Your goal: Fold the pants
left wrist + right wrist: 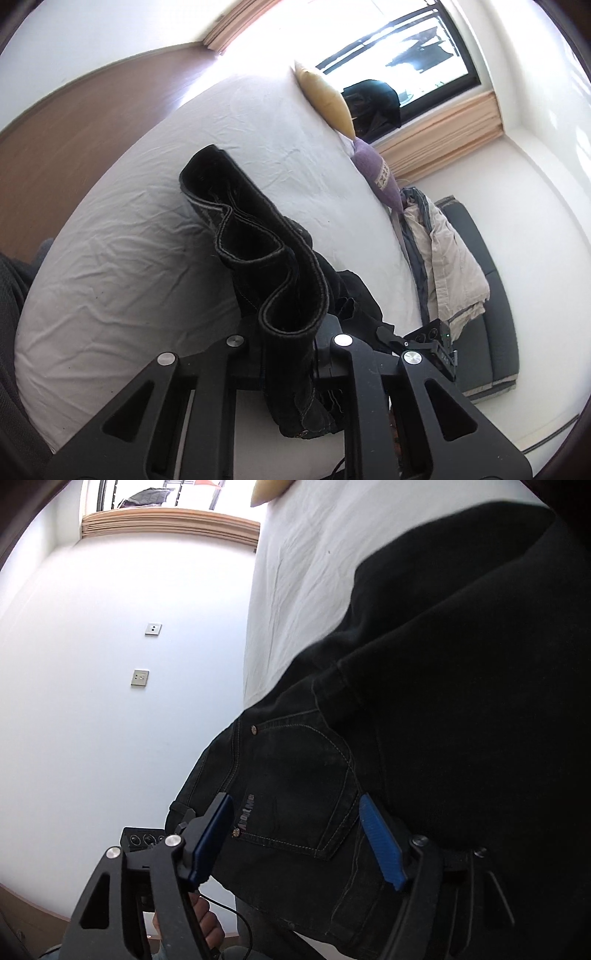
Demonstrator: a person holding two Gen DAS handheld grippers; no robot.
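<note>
The black denim pants (258, 236) lie on the white bed (129, 240). My left gripper (288, 332) is shut on the bunched hem ends of the pants, which stand up in wavy folds between its black fingers. In the right wrist view the pants (424, 701) fill the right side, with a back pocket (295, 775) showing. My right gripper (295, 838) is open, its blue pads (380, 842) on either side of the pocket area, close over the cloth but not closed on it.
A yellow pillow (328, 99) and a purple pillow (376, 173) lie at the bed's far edge. A folded grey blanket (443, 258) sits on a dark mat on the floor. A white wall with outlets (140, 677) is left of the bed. A window (406, 48) is beyond.
</note>
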